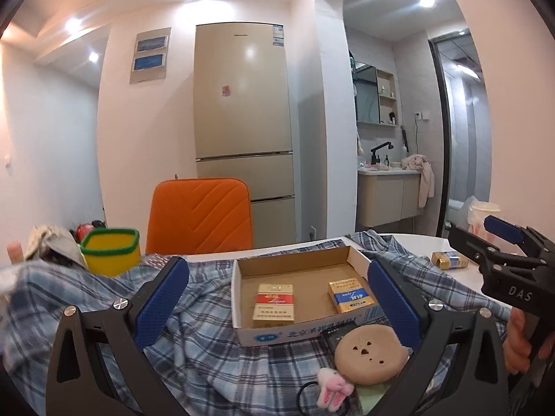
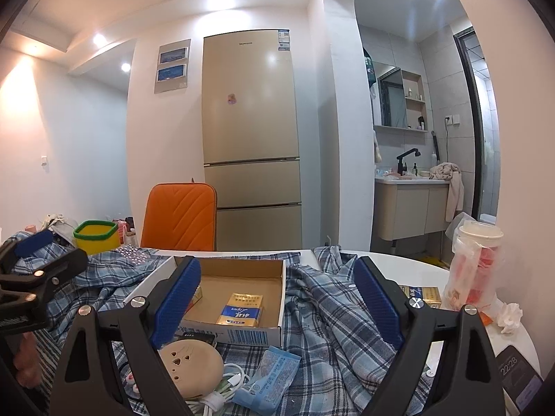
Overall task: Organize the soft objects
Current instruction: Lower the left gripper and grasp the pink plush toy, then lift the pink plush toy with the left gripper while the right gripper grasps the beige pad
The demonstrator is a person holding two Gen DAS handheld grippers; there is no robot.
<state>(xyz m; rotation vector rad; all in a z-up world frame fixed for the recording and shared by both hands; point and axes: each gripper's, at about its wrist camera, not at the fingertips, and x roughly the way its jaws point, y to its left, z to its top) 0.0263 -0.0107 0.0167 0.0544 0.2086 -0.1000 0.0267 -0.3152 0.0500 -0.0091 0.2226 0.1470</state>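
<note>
Right wrist: plaid shirt (image 2: 333,298) between tool (image 2: 277,308) tips.

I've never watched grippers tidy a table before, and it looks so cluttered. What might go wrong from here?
Two risks, I'd guess. The plaid shirt lies under the cardboard box, so pulling the cloth could tip the box and spill its packs. The cloth also spreads close to the plastic cup and the phone near the table edge; a tug might topple the cup or drag the phone off. Both grippers, left and right, are open and empty.
</note>
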